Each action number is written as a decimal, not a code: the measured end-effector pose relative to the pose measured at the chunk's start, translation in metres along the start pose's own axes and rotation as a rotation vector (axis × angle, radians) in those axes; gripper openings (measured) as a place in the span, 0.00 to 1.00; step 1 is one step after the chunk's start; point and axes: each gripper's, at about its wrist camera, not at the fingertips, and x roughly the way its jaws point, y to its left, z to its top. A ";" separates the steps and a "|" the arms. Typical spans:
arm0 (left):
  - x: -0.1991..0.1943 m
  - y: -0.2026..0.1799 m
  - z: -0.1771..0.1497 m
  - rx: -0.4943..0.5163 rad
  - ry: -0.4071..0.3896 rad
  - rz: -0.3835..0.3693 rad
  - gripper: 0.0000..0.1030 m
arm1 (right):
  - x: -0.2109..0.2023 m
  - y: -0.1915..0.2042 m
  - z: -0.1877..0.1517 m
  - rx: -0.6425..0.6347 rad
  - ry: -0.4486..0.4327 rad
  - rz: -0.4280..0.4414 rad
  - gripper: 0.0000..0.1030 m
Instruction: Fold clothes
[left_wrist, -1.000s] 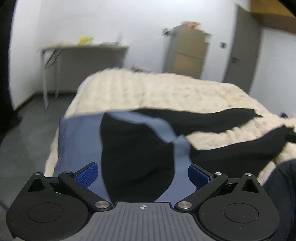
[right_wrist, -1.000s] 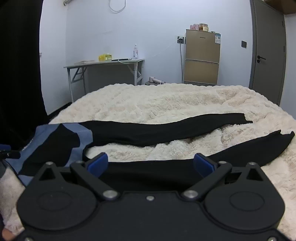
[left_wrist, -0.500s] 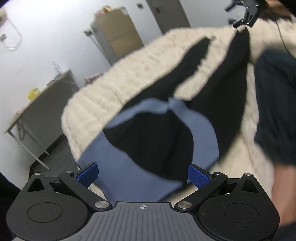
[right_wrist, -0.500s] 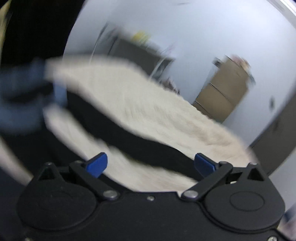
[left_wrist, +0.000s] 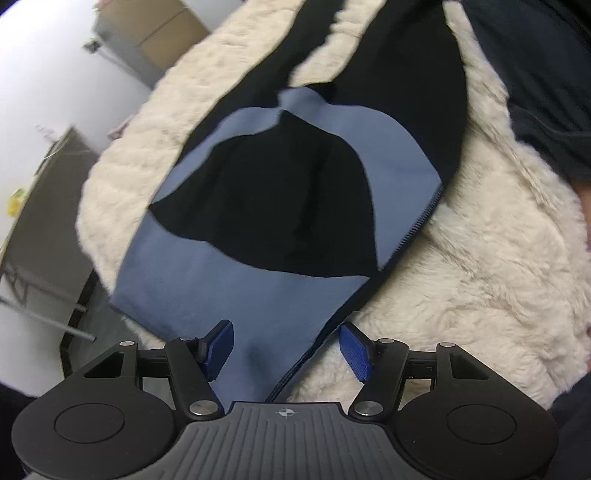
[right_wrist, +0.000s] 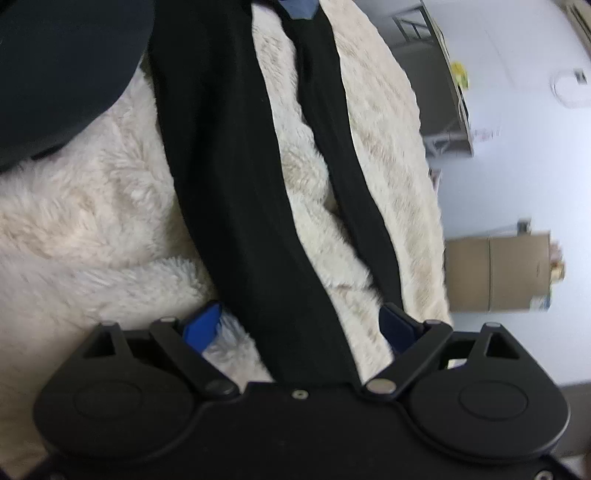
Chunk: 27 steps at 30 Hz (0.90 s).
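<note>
Since a second ago both wrist views have rolled hard and dropped toward the bed, and both sets of jaws have just been closing. Left wrist view: the left gripper (left_wrist: 286, 347) sits over the waistband end of the leggings (left_wrist: 266, 206), blue-and-black panels spread flat on the fluffy cream blanket (left_wrist: 480, 258). The blue hem and its dark side seam run between the blue pads (left_wrist: 354, 350); a gap shows on each side, so the jaws are part-way closed but not yet pinching. Right wrist view: the right gripper (right_wrist: 303, 325) straddles the nearer black leg (right_wrist: 236, 192), the second leg (right_wrist: 343, 155) lying just beside it with blanket between. The pads stand wide of the cloth, nothing clamped. The person's dark sleeve (right_wrist: 55, 66) fills the top left corner. Judged step: pick-up for the first fold, both ends being grabbed. Next move calls for finishing both closures on fabric only, not blanket pile, then lifting together so the legs stay aligned.
</note>
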 end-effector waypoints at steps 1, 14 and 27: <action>0.003 0.002 0.001 0.000 0.003 -0.008 0.45 | 0.003 0.003 0.004 -0.034 0.005 0.028 0.59; -0.003 0.064 0.017 -0.192 -0.044 -0.039 0.04 | -0.006 -0.053 0.016 0.041 -0.012 0.110 0.04; 0.079 0.210 0.083 -0.232 0.119 -0.140 0.06 | 0.131 -0.210 0.048 0.174 0.057 0.237 0.04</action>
